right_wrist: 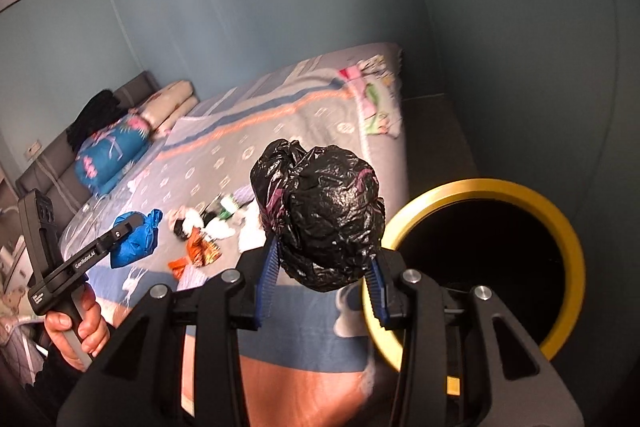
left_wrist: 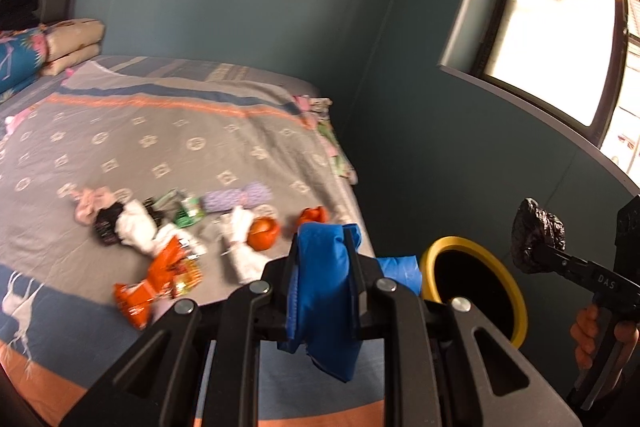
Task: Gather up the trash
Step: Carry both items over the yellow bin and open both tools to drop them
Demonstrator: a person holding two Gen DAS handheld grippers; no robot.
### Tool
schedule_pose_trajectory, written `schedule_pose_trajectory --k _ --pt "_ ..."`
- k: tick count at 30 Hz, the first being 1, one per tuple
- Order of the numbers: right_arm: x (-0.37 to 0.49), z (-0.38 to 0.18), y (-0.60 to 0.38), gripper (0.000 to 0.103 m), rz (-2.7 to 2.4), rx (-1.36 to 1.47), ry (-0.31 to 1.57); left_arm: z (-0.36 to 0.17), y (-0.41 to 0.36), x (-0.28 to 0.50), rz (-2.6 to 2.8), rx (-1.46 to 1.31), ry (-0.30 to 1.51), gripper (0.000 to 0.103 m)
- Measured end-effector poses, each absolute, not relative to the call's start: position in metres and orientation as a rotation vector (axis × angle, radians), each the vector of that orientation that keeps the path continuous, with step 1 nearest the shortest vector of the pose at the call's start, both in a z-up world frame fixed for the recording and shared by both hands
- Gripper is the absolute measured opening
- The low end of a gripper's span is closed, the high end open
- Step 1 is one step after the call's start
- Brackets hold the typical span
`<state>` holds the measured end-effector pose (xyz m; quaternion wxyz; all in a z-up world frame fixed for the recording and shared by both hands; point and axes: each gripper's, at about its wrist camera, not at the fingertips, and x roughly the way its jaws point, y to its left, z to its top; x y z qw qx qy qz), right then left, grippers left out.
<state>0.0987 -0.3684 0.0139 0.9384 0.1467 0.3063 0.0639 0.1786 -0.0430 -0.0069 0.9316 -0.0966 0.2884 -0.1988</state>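
Bedside: black bag [right_wrist: 320,217] between right tongs [right_wrist: 322,287].

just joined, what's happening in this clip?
A person is clearing trash off a bed with two handheld grippers. The left gripper is shut on a blue bag; the right gripper is shut on a crumpled black bag, held near the open yellow-rimmed bin beside the bed. Wrappers, tissues and orange peel lie on the bedspread, not yet collected.
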Motion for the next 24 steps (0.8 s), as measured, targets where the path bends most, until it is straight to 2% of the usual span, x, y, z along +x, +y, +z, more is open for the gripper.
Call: schedule_pose_trajectory --k 12,24 --pt "0.086 0.032 -0.426 0.037 -0.034 0.319 0.54 0.005 -0.133 0.204 -0.563 -0.154 0.608 0.017" --pt "0.085 0.036 -0.476 0.038 -0.132 0.369 0.508 -0.008 -0.244 0.215 -0.723 -0.128 0.672 0.018"
